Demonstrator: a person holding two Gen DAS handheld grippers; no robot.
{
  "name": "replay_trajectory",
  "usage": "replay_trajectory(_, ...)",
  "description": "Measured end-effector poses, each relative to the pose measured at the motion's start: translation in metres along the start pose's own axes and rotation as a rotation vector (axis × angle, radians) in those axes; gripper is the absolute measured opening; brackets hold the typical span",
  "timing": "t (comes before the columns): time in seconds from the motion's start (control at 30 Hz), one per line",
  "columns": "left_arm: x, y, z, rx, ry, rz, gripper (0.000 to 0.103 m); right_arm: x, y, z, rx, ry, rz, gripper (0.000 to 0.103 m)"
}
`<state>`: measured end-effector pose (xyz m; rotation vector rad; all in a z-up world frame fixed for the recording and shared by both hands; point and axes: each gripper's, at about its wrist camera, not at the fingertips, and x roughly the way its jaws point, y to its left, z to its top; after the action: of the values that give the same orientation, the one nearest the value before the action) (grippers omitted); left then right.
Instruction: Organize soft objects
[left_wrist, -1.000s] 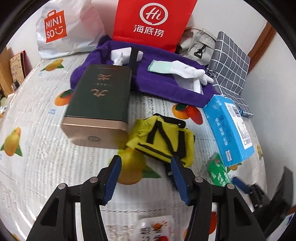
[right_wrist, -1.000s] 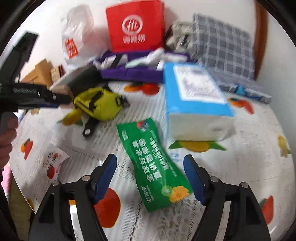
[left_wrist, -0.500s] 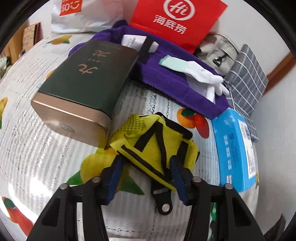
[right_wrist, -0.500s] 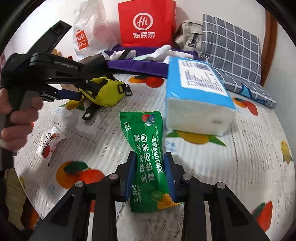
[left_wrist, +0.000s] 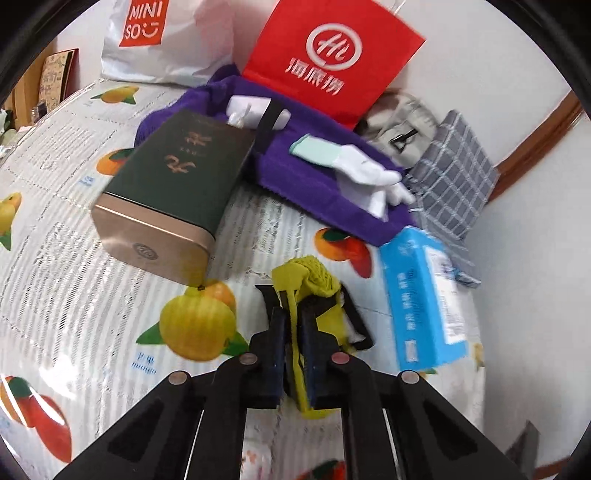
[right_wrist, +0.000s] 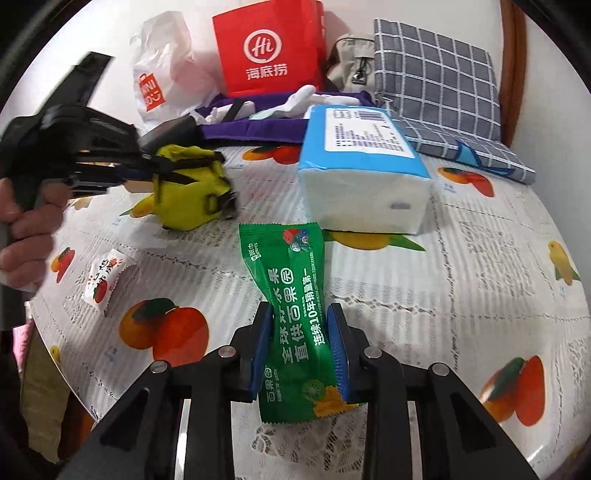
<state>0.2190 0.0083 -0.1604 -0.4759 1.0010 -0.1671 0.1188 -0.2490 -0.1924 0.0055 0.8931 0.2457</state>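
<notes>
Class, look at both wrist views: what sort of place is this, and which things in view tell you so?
Most likely a room in a home, not a lab. A table with a fruit-print tablecloth stands against a white wall, cluttered with shopping bags such as the red paper bag, a pack of tissues and a checked cushion.

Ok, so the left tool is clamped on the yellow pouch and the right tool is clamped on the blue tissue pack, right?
Not quite. The left tool is clamped on the yellow pouch, but the right wrist view shows the right tool clamped on the green wipes packet; the blue tissue pack lies untouched.
</notes>
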Motion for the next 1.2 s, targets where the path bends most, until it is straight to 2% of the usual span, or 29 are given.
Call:
replay_trajectory(0.3, -0.051, 0.027, -0.001, -0.01, -0.068, -0.033, 0.008, -0.01, -0.01, -0.002, 0.048, -0.002, -0.043, 0.03)
replay_trajectory(0.43, -0.067, 0.057, 0.001, -0.045, -0.073, 0.012, 0.008, -0.013, -0.015, -0.001, 0.064, -0.004, -0.082, 0.03)
replay_trajectory(0.53, -0.07, 0.081, 0.001, -0.065, -0.067, 0.091, 0.008, -0.015, -0.019, 0.0, 0.074, -0.004, -0.112, 0.03)
replay_trajectory(0.6, -0.064, 0.094, 0.003, -0.071, -0.041, 0.125, 0.01, -0.015, -0.02, 0.001, 0.081, -0.001, -0.123, 0.03)
replay_trajectory(0.67, -0.055, 0.106, 0.004, -0.093, -0.01, 0.123, 0.012, -0.014, -0.018, 0.003, 0.078, 0.004, -0.132, 0.03)
replay_trajectory(0.77, -0.047, 0.118, 0.002, -0.12, 0.009, 0.111, 0.033, -0.012, -0.013, 0.003, 0.067, 0.015, -0.14, 0.03)
replay_trajectory(0.83, -0.043, 0.119, 0.0, -0.122, 0.029, 0.101, 0.056, -0.011, -0.01, 0.003, 0.056, 0.02, -0.143, 0.03)
replay_trajectory(0.9, -0.04, 0.118, -0.001, -0.129, 0.02, 0.077, 0.062, -0.011, -0.007, 0.003, 0.048, 0.023, -0.149, 0.03)
replay_trajectory(0.93, -0.039, 0.116, -0.002, -0.128, 0.021, 0.076, 0.068, -0.011, -0.007, 0.003, 0.046, 0.024, -0.152, 0.03)
replay_trajectory(1.0, -0.033, 0.11, -0.002, -0.111, 0.031, 0.087, 0.07, -0.014, -0.006, 0.005, 0.046, 0.014, -0.154, 0.03)
replay_trajectory(1.07, -0.022, 0.101, -0.003, -0.087, 0.051, 0.132, 0.073, -0.017, -0.006, 0.007, 0.045, 0.001, -0.153, 0.03)
replay_trajectory(1.13, -0.014, 0.092, -0.004, -0.048, 0.049, 0.165, 0.086, -0.021, -0.005, 0.01, 0.041, -0.014, -0.153, 0.03)
replay_trajectory(1.2, -0.008, 0.081, -0.006, 0.0, 0.043, 0.209, 0.091, -0.024, -0.005, 0.013, 0.036, -0.024, -0.155, 0.03)
